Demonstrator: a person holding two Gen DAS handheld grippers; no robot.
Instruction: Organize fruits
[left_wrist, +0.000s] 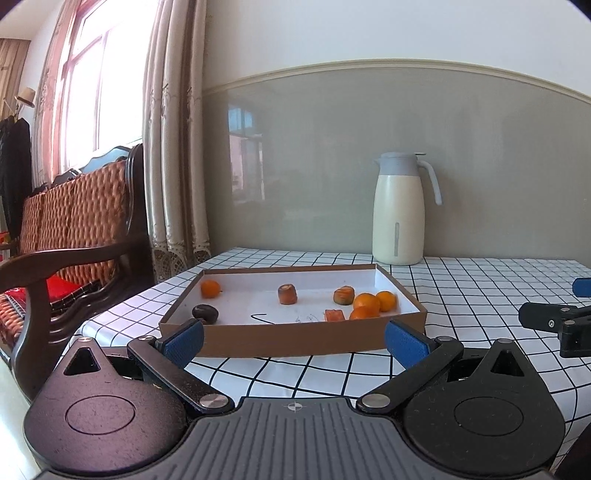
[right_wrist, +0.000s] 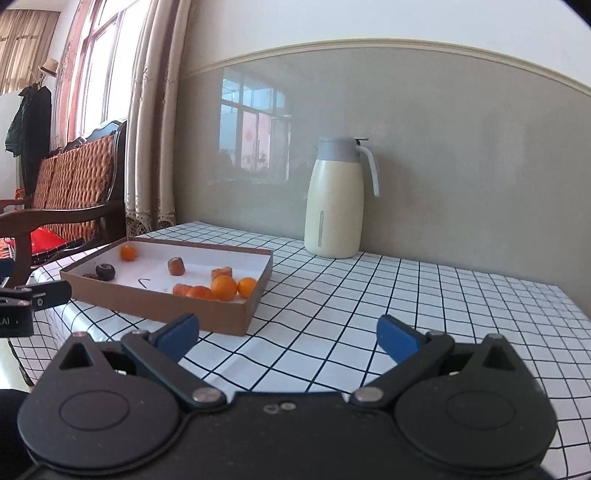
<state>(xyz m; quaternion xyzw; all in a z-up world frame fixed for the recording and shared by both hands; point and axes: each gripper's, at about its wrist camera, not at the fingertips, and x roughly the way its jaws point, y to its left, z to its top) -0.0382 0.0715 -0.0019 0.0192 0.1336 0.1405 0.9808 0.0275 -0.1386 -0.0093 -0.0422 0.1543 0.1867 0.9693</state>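
Left gripper (left_wrist: 294, 339): fingers (left_wrist: 183, 341) spread wide, nothing between, touching nothing. Box (left_wrist: 295, 338) straight ahead, just beyond the tips, on the checked cloth (left_wrist: 461, 295). Oranges (left_wrist: 366, 303) bunched inside toward the right finger; one orange (left_wrist: 210, 288) and a dark fruit (left_wrist: 205, 314) toward the left.

Right gripper (right_wrist: 288, 334): fingers (right_wrist: 397, 338) wide apart, empty. Box (right_wrist: 236, 314) ahead of the left finger; bare cloth between the tips. Jug (right_wrist: 338, 199) far ahead.

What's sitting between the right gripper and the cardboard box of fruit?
Nothing: only bare checked tablecloth lies between the open right gripper and the cardboard box, as the right wrist view shows.
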